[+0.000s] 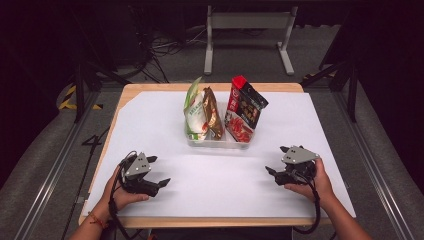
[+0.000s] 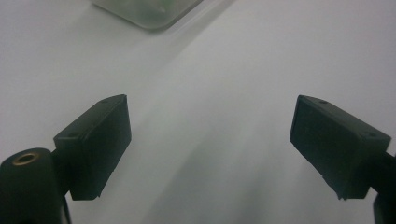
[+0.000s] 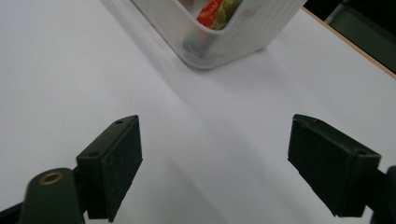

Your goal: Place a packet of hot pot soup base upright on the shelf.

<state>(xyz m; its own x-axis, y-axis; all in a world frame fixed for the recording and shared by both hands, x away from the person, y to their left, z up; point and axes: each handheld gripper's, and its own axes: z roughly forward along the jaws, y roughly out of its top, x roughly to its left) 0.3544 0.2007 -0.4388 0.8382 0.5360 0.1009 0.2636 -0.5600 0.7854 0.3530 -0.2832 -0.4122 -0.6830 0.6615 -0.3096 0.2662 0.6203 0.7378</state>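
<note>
A clear plastic bin (image 1: 218, 142) stands at the middle of the white table top, with three snack bags upright in it: a green and white bag (image 1: 195, 112), a brown and gold bag (image 1: 213, 112) and a red and black bag (image 1: 243, 107). My left gripper (image 1: 156, 171) rests low at the front left, open, with nothing between its jaws. My right gripper (image 1: 278, 160) sits at the front right, open and empty too. In the left gripper view a corner of the bin (image 2: 149, 11) lies far ahead. In the right gripper view the bin (image 3: 224, 35) stands ahead of the wide jaws.
The white sheet (image 1: 220, 185) covers a wooden table (image 1: 150, 88), with bare white surface between both grippers and the bin. A metal frame (image 1: 247, 30) and cables lie on the floor beyond the far edge. Dark rails run along both sides.
</note>
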